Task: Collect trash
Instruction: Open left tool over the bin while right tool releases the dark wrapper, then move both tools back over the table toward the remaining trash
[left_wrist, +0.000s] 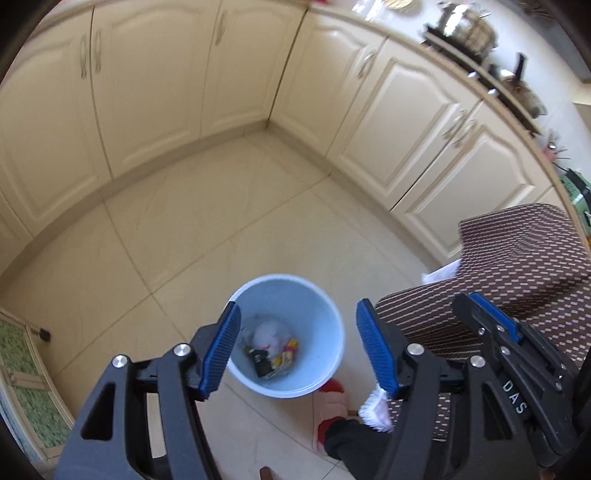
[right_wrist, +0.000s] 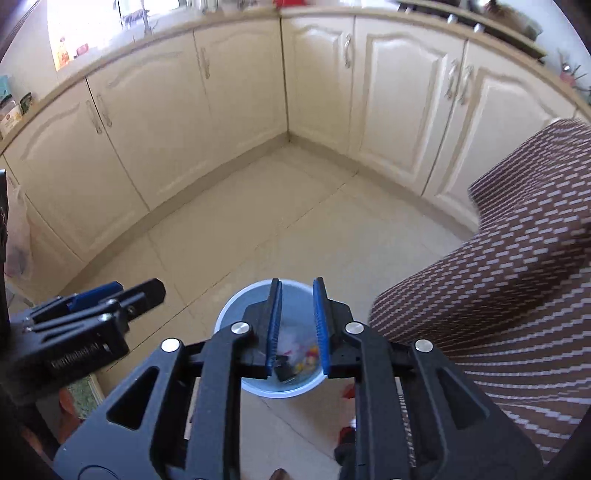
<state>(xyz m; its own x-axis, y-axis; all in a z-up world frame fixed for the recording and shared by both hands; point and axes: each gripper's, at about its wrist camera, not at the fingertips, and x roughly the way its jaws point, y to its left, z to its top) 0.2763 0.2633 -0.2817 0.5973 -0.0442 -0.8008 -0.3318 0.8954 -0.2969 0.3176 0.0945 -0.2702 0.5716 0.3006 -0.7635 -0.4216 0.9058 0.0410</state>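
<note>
A light blue trash bin (left_wrist: 325, 332) stands on the tiled floor and holds crumpled white paper, a dark item and colourful wrappers (left_wrist: 271, 347). My left gripper (left_wrist: 297, 350) hangs above the bin, open wide and empty. My right gripper (right_wrist: 297, 325) is also above the bin (right_wrist: 229, 317), its jaws a narrow gap apart with nothing between them. The right gripper also shows at the right of the left wrist view (left_wrist: 491, 325). The left gripper shows at the left of the right wrist view (right_wrist: 110, 295).
Cream kitchen cabinets (left_wrist: 147, 81) line the corner behind the bin. A person's brown patterned sleeve (right_wrist: 498, 295) fills the right side. A red slipper (left_wrist: 332, 406) is on the floor by the bin. Pots sit on the counter (left_wrist: 465, 29).
</note>
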